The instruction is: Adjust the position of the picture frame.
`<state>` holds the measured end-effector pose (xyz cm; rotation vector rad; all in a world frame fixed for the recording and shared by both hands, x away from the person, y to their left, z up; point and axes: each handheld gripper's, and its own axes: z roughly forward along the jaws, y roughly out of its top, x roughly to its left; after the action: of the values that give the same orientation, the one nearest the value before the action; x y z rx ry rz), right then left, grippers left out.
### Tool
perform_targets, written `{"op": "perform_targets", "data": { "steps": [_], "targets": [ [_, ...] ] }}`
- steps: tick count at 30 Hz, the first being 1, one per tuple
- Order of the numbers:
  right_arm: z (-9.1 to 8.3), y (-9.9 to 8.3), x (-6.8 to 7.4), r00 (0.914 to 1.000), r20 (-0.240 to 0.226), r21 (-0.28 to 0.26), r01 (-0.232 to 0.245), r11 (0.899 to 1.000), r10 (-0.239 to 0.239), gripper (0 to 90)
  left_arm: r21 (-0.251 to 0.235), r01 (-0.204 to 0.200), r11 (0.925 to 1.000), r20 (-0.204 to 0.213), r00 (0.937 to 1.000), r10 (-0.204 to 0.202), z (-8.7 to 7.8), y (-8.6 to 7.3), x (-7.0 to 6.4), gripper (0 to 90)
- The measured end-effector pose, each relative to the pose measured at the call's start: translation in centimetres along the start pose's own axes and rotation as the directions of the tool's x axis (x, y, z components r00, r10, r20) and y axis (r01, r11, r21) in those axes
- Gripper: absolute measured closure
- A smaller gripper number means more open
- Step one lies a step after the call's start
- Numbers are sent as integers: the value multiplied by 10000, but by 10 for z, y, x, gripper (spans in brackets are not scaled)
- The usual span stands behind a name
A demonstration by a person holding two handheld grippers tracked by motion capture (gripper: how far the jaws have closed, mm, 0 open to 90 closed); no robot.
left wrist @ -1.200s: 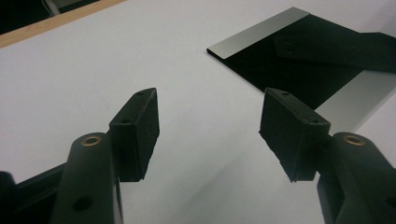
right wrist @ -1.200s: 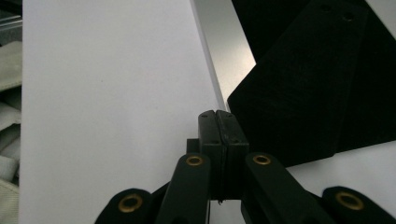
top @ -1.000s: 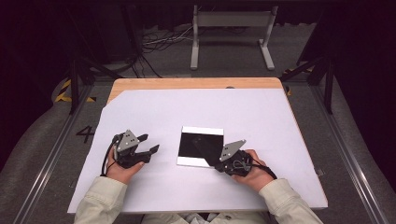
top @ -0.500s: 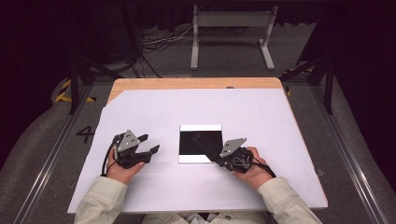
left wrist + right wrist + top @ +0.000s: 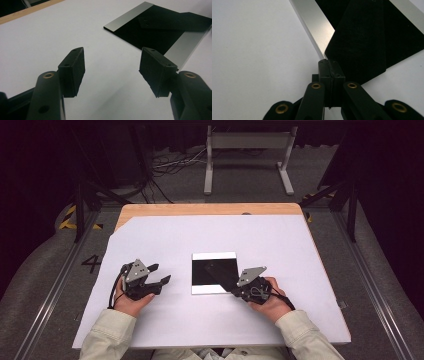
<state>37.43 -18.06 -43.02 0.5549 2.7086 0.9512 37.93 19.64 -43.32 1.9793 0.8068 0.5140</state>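
Because the work in hand seems to be folding a black sheet [image 5: 214,271], it lies flat near the middle of the white-covered surface [image 5: 165,240], between the two hands, in the high view. Its near right corner looks lifted and drawn inward, which I judge is why the right hand-held gripper [image 5: 234,290] sits at that corner. The left hand-held gripper [image 5: 161,273] rests well to the left of the sheet, touching nothing, probably waiting to steady it.

In the left gripper view, the left hand-held gripper [image 5: 112,72] has its jaws spread wide with nothing between them. Beyond them the sheet [image 5: 140,31] shows pale bands at two edges and a dark flap [image 5: 175,21] lying over it, so the underside may be silvery.

In the right gripper view, the right hand-held gripper [image 5: 328,67] has its jaws pressed together on the flap [image 5: 359,47], pinching its tip, likely so the corner can be carried across. A pale band [image 5: 314,25] of the sheet runs beside it.
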Motion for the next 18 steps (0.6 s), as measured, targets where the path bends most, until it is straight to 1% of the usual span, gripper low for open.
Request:
{"op": "perform_targets", "data": {
  "steps": [2,5,9,13,15,18],
  "targets": [
    [-3,1,1,10000,25,-112,58,9999,-58,897,31,9,10000,35,10000,-9,1,0,1,376],
    [-7,3,2,10000,-16,-356,-40,9994,40,882,21,-20,10000,41,10000,20,1,0,0,375],
    [-17,6,0,9991,-89,-893,-419,9951,413,859,9,-2,10000,24,10000,2,0,0,0,374],
    [-26,7,-2,9963,-87,-1439,-855,9859,851,831,13,-6,10000,23,10000,6,0,0,0,374],
    [-30,7,-3,9932,74,-1643,-1130,9799,1158,807,8,-24,10000,19,10000,24,0,0,0,374],
    [-34,6,-6,9892,279,-1870,-1360,9729,1437,778,26,-20,10000,38,10000,20,0,0,0,374]
  ]
}}
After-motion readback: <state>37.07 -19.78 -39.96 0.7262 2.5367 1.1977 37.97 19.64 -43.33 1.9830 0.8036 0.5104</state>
